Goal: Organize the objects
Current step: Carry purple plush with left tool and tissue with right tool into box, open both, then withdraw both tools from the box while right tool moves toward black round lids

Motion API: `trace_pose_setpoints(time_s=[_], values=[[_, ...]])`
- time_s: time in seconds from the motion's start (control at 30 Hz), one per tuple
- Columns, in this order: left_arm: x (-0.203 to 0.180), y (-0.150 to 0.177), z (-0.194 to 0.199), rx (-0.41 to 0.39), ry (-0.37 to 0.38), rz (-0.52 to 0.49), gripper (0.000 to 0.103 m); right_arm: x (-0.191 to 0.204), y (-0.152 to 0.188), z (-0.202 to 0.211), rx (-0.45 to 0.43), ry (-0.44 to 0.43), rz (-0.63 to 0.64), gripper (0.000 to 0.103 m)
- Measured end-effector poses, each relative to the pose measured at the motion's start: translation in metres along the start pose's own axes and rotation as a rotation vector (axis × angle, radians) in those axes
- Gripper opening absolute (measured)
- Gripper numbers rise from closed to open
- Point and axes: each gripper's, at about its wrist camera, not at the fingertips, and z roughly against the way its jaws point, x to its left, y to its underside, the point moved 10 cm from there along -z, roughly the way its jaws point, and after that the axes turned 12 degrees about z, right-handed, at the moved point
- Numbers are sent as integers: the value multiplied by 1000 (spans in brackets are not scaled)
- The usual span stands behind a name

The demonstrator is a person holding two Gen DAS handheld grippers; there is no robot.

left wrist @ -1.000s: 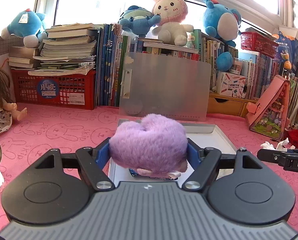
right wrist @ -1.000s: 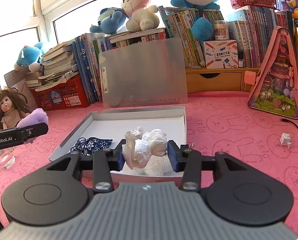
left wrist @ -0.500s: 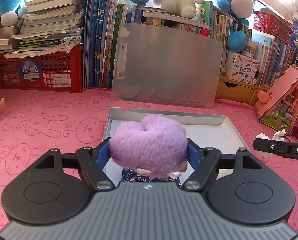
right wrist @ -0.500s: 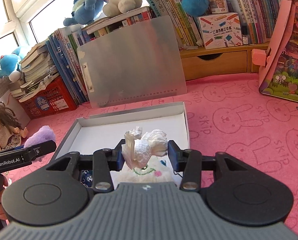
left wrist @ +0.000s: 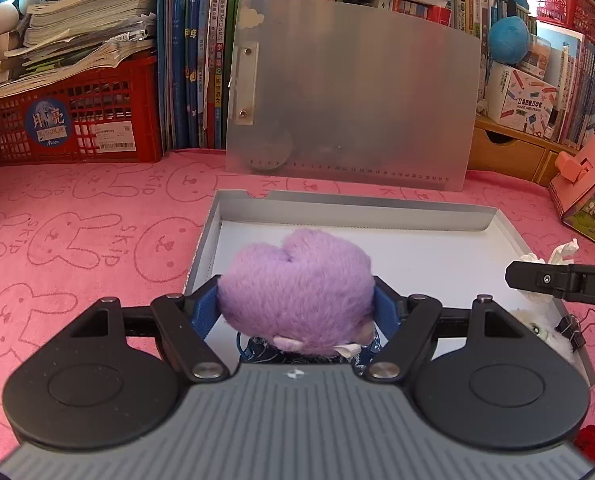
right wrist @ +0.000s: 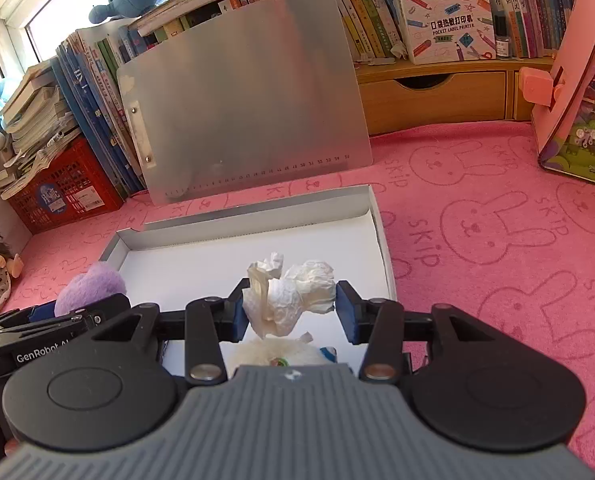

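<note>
My left gripper (left wrist: 296,310) is shut on a purple plush toy (left wrist: 297,292) and holds it over the near left part of a shallow white box (left wrist: 353,206). A dark blue patterned cloth (left wrist: 253,350) lies in the box under the plush. My right gripper (right wrist: 291,308) is shut on a crumpled white tissue (right wrist: 293,290) above the near right part of the same box (right wrist: 257,216). A white fluffy toy (right wrist: 275,354) lies in the box beneath it. The purple plush (right wrist: 91,286) also shows at the left of the right wrist view.
A frosted clipboard (left wrist: 349,100) leans against rows of books behind the box. A red basket (left wrist: 69,120) with stacked books stands at the back left. A pink toy house (right wrist: 577,72) stands at the right. A black binder clip (left wrist: 573,326) lies by the box's right wall.
Both grippers have moved forward and down over the white box with their objects still held. The box now fills more of both views.
</note>
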Motion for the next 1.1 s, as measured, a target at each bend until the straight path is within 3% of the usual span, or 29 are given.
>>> trace_pose_setpoints(time_s=[0.37, 0.43, 0.53, 0.8, 1.1], values=[[6, 5, -19, 32, -43, -10, 80, -4, 8, -17, 31, 9, -16, 52], [6, 5, -18, 40, -35, -5, 82, -3, 8, -16, 29, 7, -13, 64], [4, 3, -13, 40, -18, -1, 90, -2, 7, -12, 16, -8, -27, 70], [-1, -11, 22, 1, 37, 15, 96, -3, 0, 16, -35, -12, -23, 73], [-19, -6, 84, -84, 100, -64, 98, 14, 0, 74, -145, -35, 72, 78]])
